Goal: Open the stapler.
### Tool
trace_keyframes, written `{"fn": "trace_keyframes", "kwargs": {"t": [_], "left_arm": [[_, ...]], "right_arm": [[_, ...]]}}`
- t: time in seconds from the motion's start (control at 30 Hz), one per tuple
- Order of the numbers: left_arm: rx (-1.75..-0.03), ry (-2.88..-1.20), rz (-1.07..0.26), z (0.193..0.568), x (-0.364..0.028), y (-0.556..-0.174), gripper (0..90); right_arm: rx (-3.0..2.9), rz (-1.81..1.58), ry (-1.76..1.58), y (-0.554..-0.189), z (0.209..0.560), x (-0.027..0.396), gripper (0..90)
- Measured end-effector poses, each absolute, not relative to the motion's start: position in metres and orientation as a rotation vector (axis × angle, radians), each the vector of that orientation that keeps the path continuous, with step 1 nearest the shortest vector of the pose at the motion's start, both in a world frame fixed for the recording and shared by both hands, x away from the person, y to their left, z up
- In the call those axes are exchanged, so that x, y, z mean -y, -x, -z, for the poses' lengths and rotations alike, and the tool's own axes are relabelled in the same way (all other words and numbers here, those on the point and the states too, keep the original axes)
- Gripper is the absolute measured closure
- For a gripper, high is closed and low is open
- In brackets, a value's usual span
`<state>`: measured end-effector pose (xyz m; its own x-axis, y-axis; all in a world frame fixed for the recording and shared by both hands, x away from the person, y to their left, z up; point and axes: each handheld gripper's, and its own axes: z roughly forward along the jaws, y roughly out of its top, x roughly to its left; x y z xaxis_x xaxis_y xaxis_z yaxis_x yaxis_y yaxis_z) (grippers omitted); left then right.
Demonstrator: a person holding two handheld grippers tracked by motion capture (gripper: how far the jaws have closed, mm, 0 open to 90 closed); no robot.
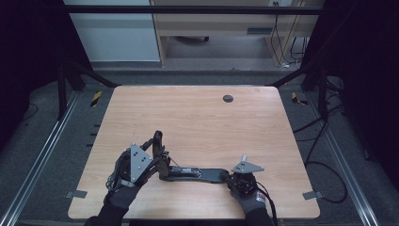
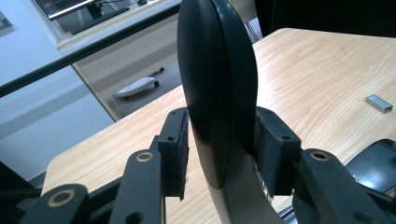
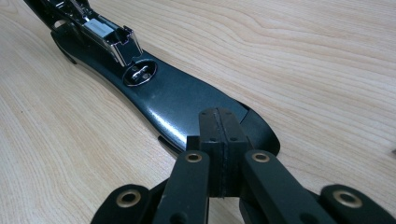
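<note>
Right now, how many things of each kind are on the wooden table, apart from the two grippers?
Stapler, opened, its top lifted upright: 1
Strip of staples: 1
Dark round cap set in the table: 1
Total: 3

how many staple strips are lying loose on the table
1. A single staple strip lies flat on the table, to the right of the stapler's raised lid in the left gripper view. More may be hidden behind the stapler.
</note>
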<state>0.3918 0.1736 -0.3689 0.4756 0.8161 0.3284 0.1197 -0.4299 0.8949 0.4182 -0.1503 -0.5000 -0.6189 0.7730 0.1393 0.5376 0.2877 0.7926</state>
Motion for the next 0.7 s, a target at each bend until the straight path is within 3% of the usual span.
{"fn": "trace_keyframes", "kwargs": {"t": [0.7], "left_arm": [[-0.825,-1.817,-0.995,0.371,-0.191,-0.389,57.0]], "right_arm": [[-2.290,-1.246,-1.198,-0.418,0.500,0.150,90.0]]}}
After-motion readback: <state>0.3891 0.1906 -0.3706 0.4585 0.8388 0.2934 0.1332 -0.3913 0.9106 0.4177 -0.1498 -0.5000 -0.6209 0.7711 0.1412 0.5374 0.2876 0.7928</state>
